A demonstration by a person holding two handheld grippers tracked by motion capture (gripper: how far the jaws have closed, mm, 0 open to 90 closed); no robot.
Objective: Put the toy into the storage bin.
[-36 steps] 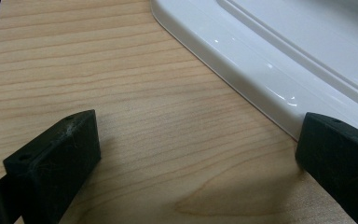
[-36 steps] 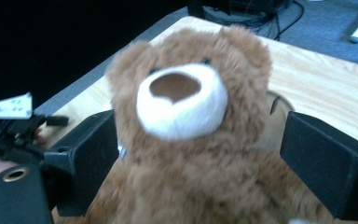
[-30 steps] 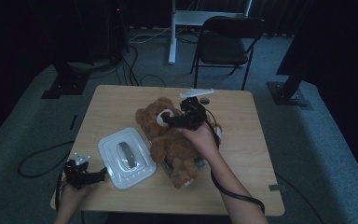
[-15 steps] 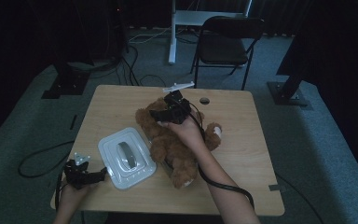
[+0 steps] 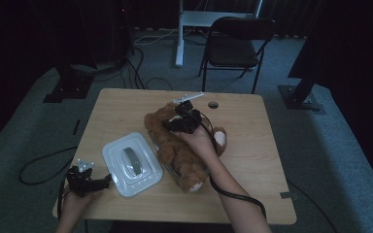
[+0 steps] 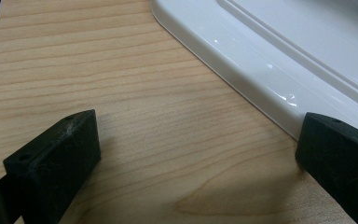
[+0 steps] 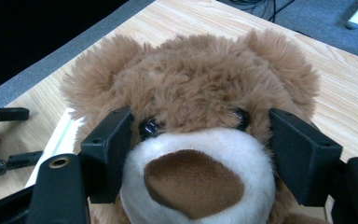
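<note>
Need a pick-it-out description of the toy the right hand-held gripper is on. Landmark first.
Start at the wooden table; near its middle, right of the white lid, lies a teddy bear on its back. It is the only soft thing there: brown fur, a white muzzle with a brown nose, with the right hand-held gripper straddling that muzzle.

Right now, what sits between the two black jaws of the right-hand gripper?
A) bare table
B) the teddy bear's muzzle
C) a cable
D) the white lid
B: in the right gripper view the teddy bear's white muzzle and brown nose sit between the right gripper's jaws, which flank its face at eye level.
</note>
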